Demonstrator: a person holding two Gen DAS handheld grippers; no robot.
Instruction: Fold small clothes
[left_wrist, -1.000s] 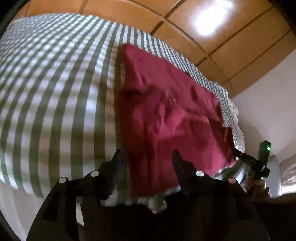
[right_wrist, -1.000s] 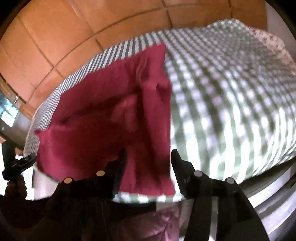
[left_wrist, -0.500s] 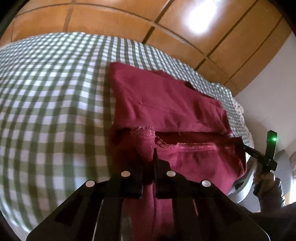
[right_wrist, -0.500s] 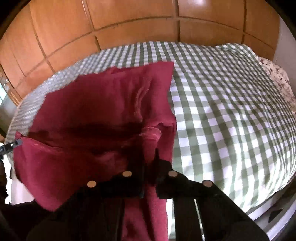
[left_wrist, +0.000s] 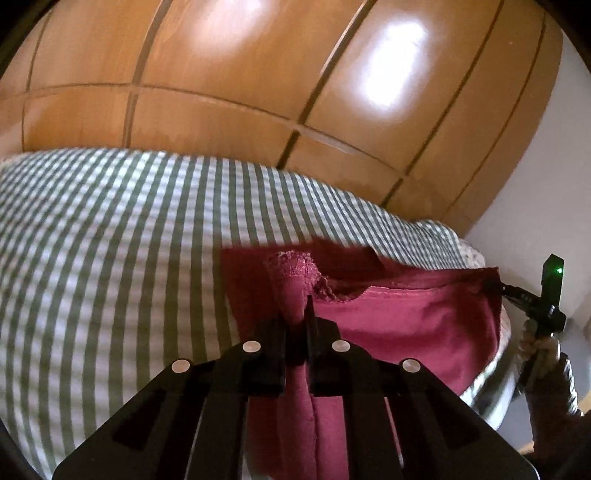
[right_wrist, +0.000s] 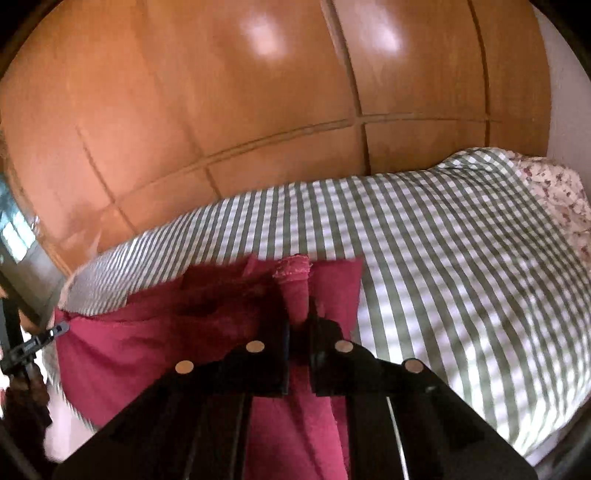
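At 6 o'clock of the checked bed (left_wrist: 110, 229), left gripper (left_wrist: 295, 314) and right gripper (right_wrist: 297, 317) both clamped tight on red garment (left_wrist: 406, 317) hem, lifted; first fold underway, not laid.

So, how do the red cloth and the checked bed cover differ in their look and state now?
The red cloth is plain dark red, while the checked bed cover has green and white squares. The red cloth has its near edge lifted, pinched by the left gripper and the right gripper; the bed cover lies spread flat and untouched. The cloth is bunched and creased; the cover looks smooth. Both are fabric on the same bed.
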